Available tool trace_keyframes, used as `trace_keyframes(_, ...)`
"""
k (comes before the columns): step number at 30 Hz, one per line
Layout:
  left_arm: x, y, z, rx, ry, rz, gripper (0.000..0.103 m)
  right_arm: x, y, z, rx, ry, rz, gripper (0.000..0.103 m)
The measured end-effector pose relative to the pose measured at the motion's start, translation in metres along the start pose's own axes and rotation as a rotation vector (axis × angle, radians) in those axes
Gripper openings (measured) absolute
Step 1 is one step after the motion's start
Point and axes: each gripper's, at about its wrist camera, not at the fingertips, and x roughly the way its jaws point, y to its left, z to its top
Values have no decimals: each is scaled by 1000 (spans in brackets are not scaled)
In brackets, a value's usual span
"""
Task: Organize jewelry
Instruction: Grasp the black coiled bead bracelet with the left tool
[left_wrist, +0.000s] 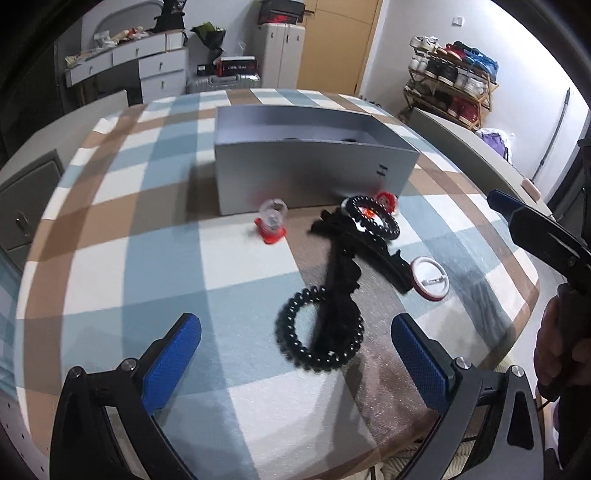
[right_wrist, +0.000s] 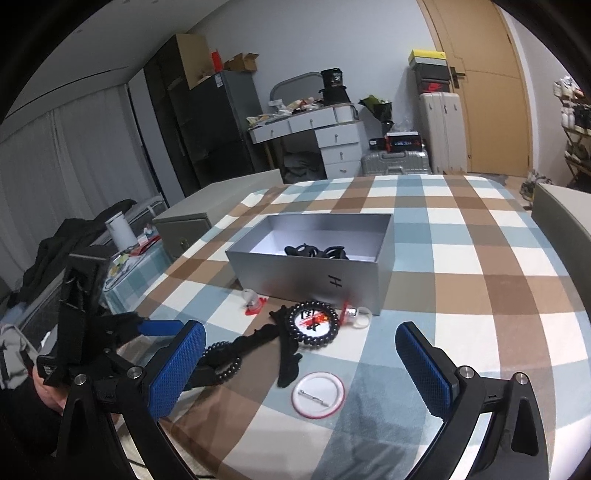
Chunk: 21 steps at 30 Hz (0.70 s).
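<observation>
A: How do the jaws of the left gripper (left_wrist: 295, 354) stand?

B: Spread wide, grasping nothing. A black bead ring (left_wrist: 319, 330) lies between the fingers, just ahead of the tips — touching neither pad, as far as the left view shows.

A: And the right gripper (right_wrist: 301, 363)?

B: Also released, jaws far apart and empty. A white badge (right_wrist: 318, 395) with a red rim lies face down between its fingers, on the checked cloth (right_wrist: 480, 280).

A: What else lies ahead of them?

B: A long black hair clip (left_wrist: 341, 266) runs from the bead ring forward, its near end across the ring. Beyond it a second bead ring (right_wrist: 313, 324) circles a printed badge. A small red-and-clear trinket (left_wrist: 271, 220) sits further out, left of the left jaws, another (right_wrist: 352, 313) by the box corner.

A: And the box?

B: The grey box (right_wrist: 314, 275) stands open past all of these, with dark pieces (right_wrist: 317, 252) inside — too tangled to name.
</observation>
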Motion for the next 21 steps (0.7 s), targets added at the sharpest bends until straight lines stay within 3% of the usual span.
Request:
trace_keyframes(15, 13, -7, 0, 103, 33, 25, 100, -1, -6, -6, 36, 6, 8, 103)
trace_keyframes(21, 13, -15, 1, 172, 37, 41, 79, -2, -7, -7, 42, 7, 10, 103)
